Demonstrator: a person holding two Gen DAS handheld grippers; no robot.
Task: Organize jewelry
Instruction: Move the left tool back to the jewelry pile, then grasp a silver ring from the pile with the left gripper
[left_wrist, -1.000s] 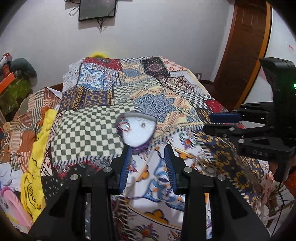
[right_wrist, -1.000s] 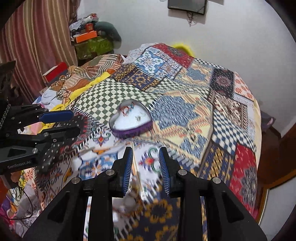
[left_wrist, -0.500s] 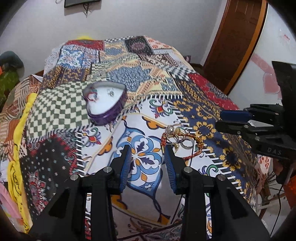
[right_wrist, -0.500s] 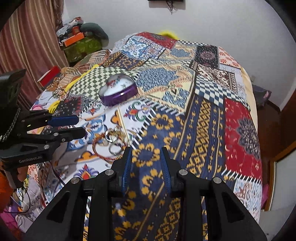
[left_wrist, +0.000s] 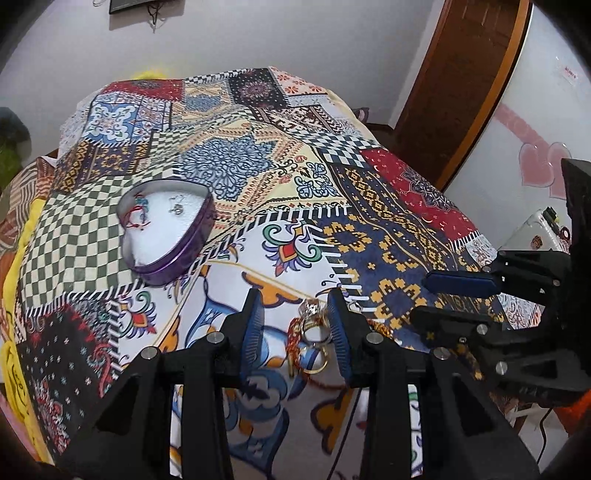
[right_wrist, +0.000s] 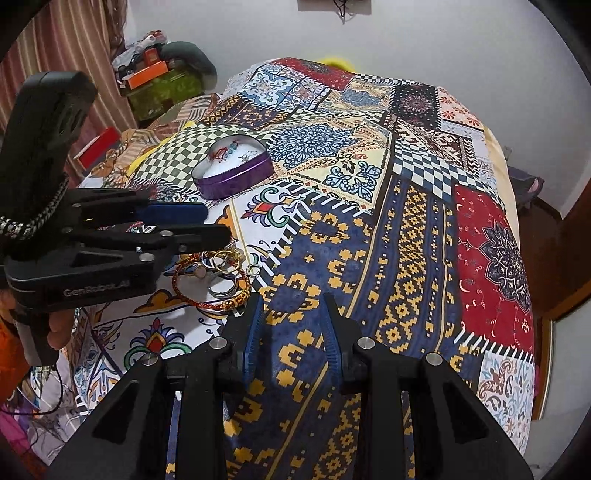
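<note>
Bed (left_wrist: 388, 206) under patchwork quilt. Heart-shaped purple tin (left_wrist: 168, 230) at 10 o'clock in left view, lid off, white lining, red cord bracelet and small silver piece inside. Left tool (left_wrist: 295, 325) spread wide, hovering over pile of rings (left_wrist: 314, 328) and red-gold braided bracelet (right_wrist: 210, 291) at 6 o'clock, nothing gripped. Rings between the blue pads (left_wrist: 253, 332), contact unclear. In right view same tin (right_wrist: 234, 166) at 11 o'clock, ring pile (right_wrist: 218, 264) at 9 o'clock just under left tool's tips. Right tool (right_wrist: 291, 332) spread wide, empty, over blue-and-yellow patch, just right of pile. Wooden door (left_wrist: 461, 85) at 1 o'clock.
</note>
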